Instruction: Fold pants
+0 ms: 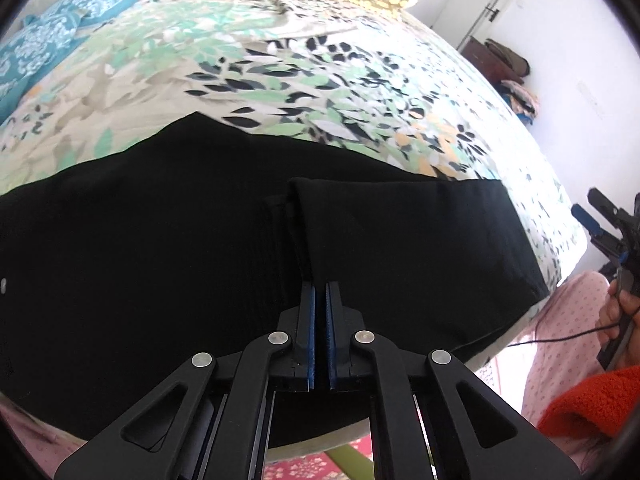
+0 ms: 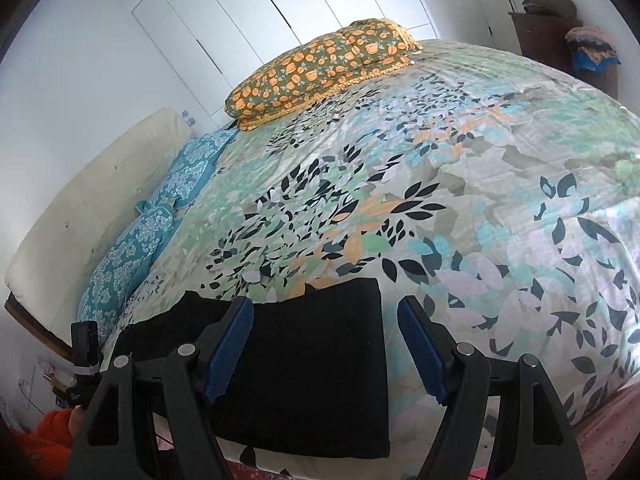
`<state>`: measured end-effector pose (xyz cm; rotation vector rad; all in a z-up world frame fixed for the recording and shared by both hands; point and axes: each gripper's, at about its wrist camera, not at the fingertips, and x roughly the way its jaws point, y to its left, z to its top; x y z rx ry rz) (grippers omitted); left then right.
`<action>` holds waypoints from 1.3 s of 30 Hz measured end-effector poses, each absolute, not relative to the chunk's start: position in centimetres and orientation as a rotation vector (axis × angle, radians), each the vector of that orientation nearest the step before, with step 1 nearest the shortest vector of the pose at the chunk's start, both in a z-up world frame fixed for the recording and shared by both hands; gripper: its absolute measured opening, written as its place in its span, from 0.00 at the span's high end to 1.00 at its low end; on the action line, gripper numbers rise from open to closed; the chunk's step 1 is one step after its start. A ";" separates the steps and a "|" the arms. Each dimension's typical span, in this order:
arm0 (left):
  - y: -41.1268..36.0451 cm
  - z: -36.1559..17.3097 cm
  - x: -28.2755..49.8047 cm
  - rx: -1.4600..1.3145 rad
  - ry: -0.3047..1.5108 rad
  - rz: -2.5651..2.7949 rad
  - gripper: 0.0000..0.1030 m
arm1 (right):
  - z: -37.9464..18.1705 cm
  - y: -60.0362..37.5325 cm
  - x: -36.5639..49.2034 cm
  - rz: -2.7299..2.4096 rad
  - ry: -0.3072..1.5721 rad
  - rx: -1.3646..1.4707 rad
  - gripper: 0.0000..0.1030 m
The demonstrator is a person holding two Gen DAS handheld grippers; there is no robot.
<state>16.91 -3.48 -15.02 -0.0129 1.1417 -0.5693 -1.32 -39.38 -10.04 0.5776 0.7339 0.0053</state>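
Both grippers are matte black, with linkage arms pinned by round silver rivets (image 1: 279, 337) and triangular cut-outs. The fingers (image 2: 420, 346) carry blue serrated pads. The person wears a fuzzy orange-red sleeve (image 1: 592, 400) and pink dotted trousers (image 1: 560, 320); a thin black cable (image 1: 568, 338) trails from the hand (image 1: 618, 312).

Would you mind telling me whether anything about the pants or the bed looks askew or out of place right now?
Nothing is damaged or spilled. The black pants lie folded on the floral bedspread; the top layer's edge stops short of the layer beneath, so the fold looks slightly uneven. The left gripper is nearly closed there; the right gripper is open.
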 end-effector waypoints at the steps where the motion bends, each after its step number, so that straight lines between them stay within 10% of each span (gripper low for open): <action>1: -3.4 -15.2 17.0 -0.009 1.145 -0.559 0.97 | -10.7 -39.1 -0.9 0.043 0.763 0.604 0.27; 8: -4.6 -16.4 16.8 0.094 1.180 -0.546 0.95 | -17.9 -35.8 2.7 0.187 1.079 0.676 0.27; 11: -3.1 -15.7 17.2 0.006 1.170 -0.545 0.77 | -18.4 -35.4 2.9 0.165 1.077 0.662 0.26; 13: -1.1 -14.6 17.7 -0.084 1.130 -0.507 0.41 | -18.4 -35.6 2.8 0.166 1.072 0.680 0.22; 14: -0.3 -14.2 17.9 -0.113 1.110 -0.488 0.38 | -18.4 -35.7 2.7 0.166 1.068 0.687 0.22; 24: -4.4 -16.8 18.2 -0.025 1.211 -0.626 0.47 | -17.6 -35.7 2.5 0.169 1.035 0.668 0.22; 27: -5.6 -17.0 17.7 0.101 1.175 -0.596 0.90 | -16.3 -36.0 2.2 0.169 0.961 0.651 0.22; 39: -3.9 -17.1 17.2 0.094 1.179 -0.564 0.92 | -16.7 -38.7 6.7 0.225 0.887 0.785 0.22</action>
